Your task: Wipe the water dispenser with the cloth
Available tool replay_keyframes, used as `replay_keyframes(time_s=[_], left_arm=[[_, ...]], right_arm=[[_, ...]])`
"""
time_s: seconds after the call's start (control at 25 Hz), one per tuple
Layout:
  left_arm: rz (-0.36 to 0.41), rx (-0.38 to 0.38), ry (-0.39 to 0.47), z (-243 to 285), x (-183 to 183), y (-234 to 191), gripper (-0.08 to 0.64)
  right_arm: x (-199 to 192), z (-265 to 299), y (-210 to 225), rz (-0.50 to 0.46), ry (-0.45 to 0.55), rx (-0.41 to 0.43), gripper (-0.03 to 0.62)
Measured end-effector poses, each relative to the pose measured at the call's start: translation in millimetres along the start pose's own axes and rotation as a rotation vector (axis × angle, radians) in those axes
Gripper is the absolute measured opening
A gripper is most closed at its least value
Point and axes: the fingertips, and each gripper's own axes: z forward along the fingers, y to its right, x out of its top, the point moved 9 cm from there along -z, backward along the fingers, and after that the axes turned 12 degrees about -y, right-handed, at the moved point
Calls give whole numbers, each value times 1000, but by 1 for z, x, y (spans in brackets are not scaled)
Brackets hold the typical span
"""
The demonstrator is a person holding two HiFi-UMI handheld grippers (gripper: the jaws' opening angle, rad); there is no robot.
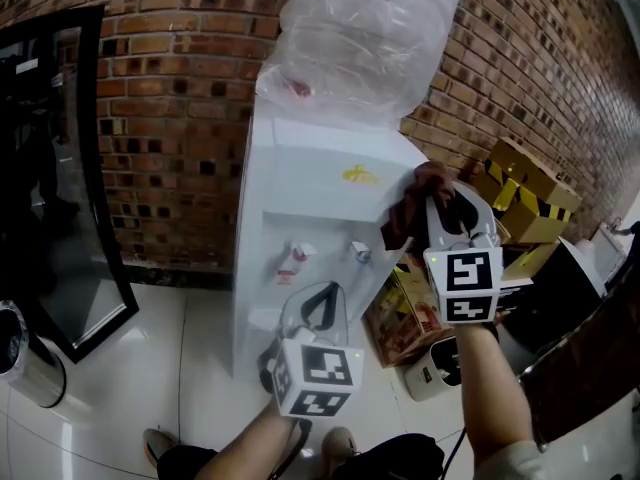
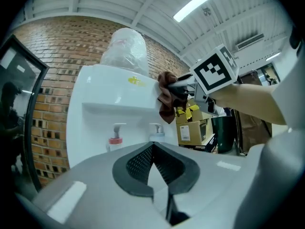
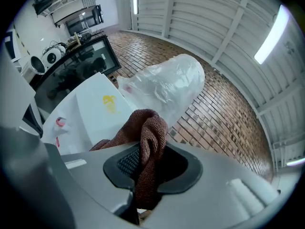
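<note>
The white tiled floor (image 1: 150, 388) meets a brick wall (image 1: 170, 98). There the white water dispenser (image 1: 310, 198) carries a bottle (image 1: 365, 38) wrapped in clear plastic. Cardboard boxes (image 1: 520, 203) stand beside it, contents hidden. The right hand-held gripper (image 1: 440, 196) clenches the brown cloth (image 1: 405, 213) at the dispenser's upper right edge. The left hand-held gripper (image 1: 320, 303) is closed and empty, facing the taps (image 2: 116, 135). Only the gripper views show the ceiling's strip light (image 2: 195, 4).

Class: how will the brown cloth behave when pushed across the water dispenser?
Probably floppy: the cloth folds and droops from the right hand-held gripper. Likely light, since a pinch holds it. Its nubbly weave should drag, not slip, on the smooth water dispenser.
</note>
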Motion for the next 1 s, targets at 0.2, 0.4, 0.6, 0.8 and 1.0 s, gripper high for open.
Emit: replay_keyframes(time_s=[0.2,0.4,0.6,0.8,1.0], left_arm=[[3,-21,-10,14,-2,13,0],[0,-28,-13,21,-4,16,0],[3,-28,-14,17,-2,14,0],[-1,8,10,-6,3,-3,0],[-23,87,34,-43,5,-40,0]], right_arm=[[-21,6,8,27,-15,-12,94],[-32,8,8,41,3,-23,94],[-38,10,8,67,-19,-20,94],[-22,-2,10,116,-11,-18,95],[34,-29,-14,99,127,9,95]])
